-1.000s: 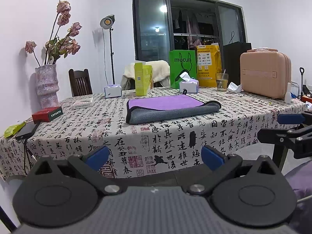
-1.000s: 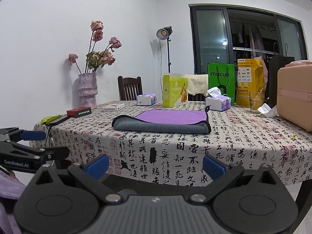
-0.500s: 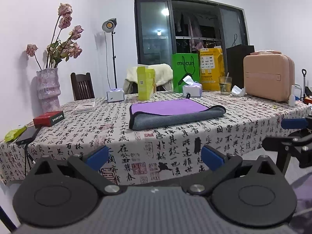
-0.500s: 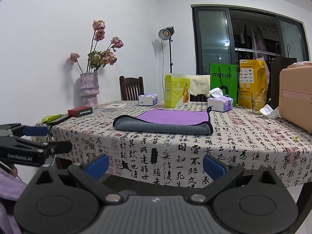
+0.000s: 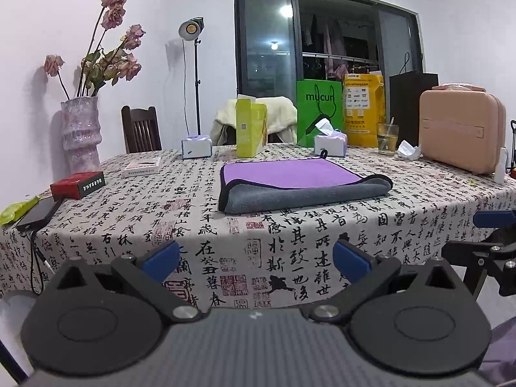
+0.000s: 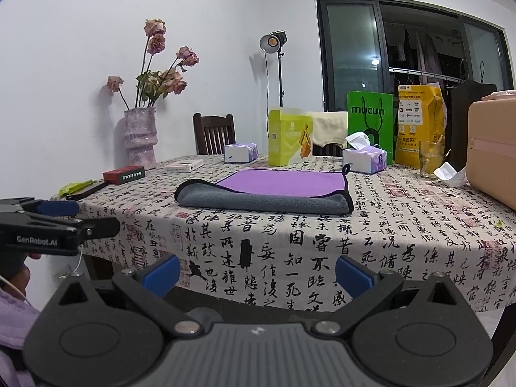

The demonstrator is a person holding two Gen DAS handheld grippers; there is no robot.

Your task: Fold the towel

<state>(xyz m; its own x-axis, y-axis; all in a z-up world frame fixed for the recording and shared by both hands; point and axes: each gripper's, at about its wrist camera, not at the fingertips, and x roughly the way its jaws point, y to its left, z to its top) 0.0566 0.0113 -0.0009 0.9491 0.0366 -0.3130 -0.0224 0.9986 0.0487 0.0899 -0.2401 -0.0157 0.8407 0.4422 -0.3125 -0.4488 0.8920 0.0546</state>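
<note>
Ahead of both sets of jaws, on the calligraphy-print cloth of the desk (image 5: pixel 290 235), lies the towel (image 5: pixel 300 183), purple face up with its grey underside showing along the near fold and a black trim around the edge. You hold the left gripper (image 5: pixel 256 258) off the desk's near edge, its blue-padded jaws spread wide and gripping nothing; the towel sits beyond them, roughly centred, well apart from the pads. Your right gripper (image 6: pixel 256 269) is likewise short of the desk, jaws spread and empty, with the towel (image 6: pixel 267 190) straight ahead of them. From the right wrist view the left gripper shows at far left, level with the desk's edge; from the left wrist view the right gripper shows at far right. Beyond the towel stand a yellow-green box (image 5: pixel 250 127), two tissue packs and a green bag (image 5: pixel 319 109); off to the left of the jaws, a vase of dried roses (image 5: pixel 80 135) and a red box (image 5: pixel 78 185); to the right, a pink case (image 5: pixel 461 138)
</note>
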